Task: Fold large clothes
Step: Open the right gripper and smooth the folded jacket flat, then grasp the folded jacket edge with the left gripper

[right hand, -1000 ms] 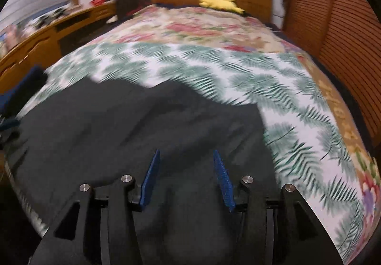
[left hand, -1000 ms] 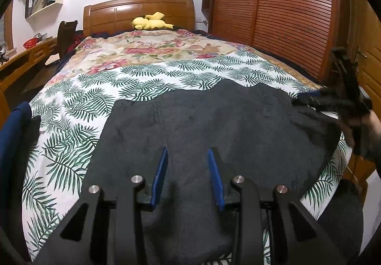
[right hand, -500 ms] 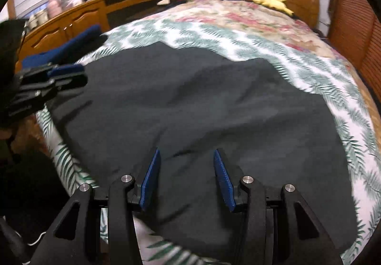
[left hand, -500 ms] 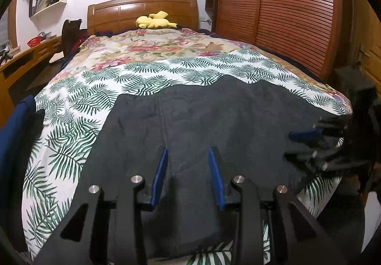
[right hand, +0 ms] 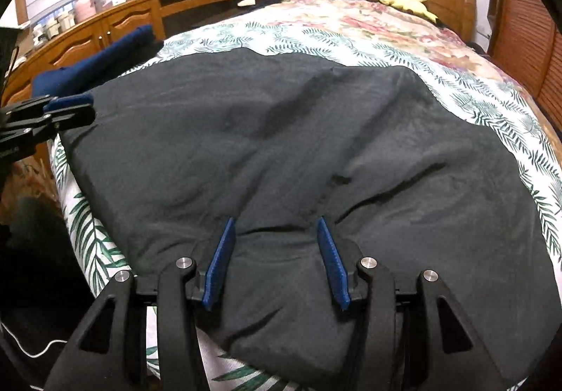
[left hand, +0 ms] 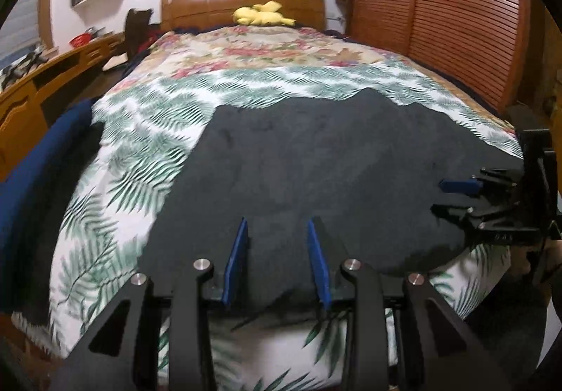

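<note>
A large dark grey garment (left hand: 316, 180) lies spread flat across the foot of a bed with a fern-print cover (left hand: 140, 152). My left gripper (left hand: 277, 226) is open and hovers low over the garment's near edge, nothing pinched between its blue pads. In the right wrist view the garment (right hand: 281, 145) shows shallow creases. My right gripper (right hand: 275, 220) is open, its tips down at the cloth near the hem, which puckers slightly between them. Each gripper shows in the other's view: the right gripper (left hand: 456, 197) at the garment's right edge, the left gripper (right hand: 70, 115) at its left edge.
A yellow plush toy (left hand: 261, 13) rests by the wooden headboard (left hand: 242, 1). Louvred wardrobe doors (left hand: 439, 11) line the right side. A wooden desk with cabinets (right hand: 105, 29) runs along the left. A blue cloth (right hand: 98, 64) lies at the bed's left edge.
The right gripper came down from above the bed's right side to the garment's near edge. The left gripper slid along and sank a little toward the hem. Both stayed open.
</note>
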